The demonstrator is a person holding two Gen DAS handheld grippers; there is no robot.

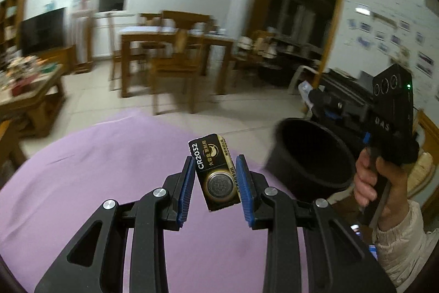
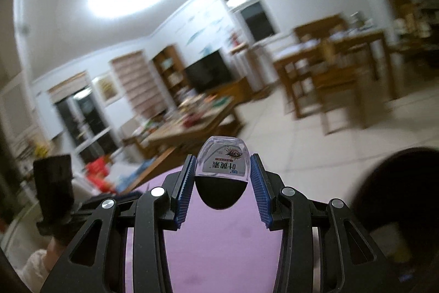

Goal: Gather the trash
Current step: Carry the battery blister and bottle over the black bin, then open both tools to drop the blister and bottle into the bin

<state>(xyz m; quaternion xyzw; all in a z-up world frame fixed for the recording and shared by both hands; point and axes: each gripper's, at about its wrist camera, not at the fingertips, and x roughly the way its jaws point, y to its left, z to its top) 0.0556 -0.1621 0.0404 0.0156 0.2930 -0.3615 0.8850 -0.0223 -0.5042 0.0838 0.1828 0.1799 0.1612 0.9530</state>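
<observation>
- Above the purple cloth (image 1: pixel 109 169), left wrist view: our left gripper (image 1: pixel 215 177) clamps a CR2032 battery card (image 1: pixel 216 175); black bin (image 1: pixel 310 155) near, right.
- Right wrist view: our right gripper (image 2: pixel 222 177) pinches a small clear bottle (image 2: pixel 223 161), cap-down.
- Both items lifted; we judge binning remains.

A small clear plastic bottle with a white printed label and a black rounded cap (image 2: pixel 222 169) is clamped between the blue ribbed pads (image 2: pixel 183 191) of the black right gripper (image 2: pixel 222 184), its cap pointing back toward the camera and its clear base pointing forward. Below the jaws a lilac cloth-covered surface (image 2: pixel 219 246) is seen. To the right of the jaws, low at the frame edge, a dark rounded shape (image 2: pixel 397 188) is seen, too blurred to identify. To the left of the jaws a black boxy device (image 2: pixel 53 177) is visible.
</observation>
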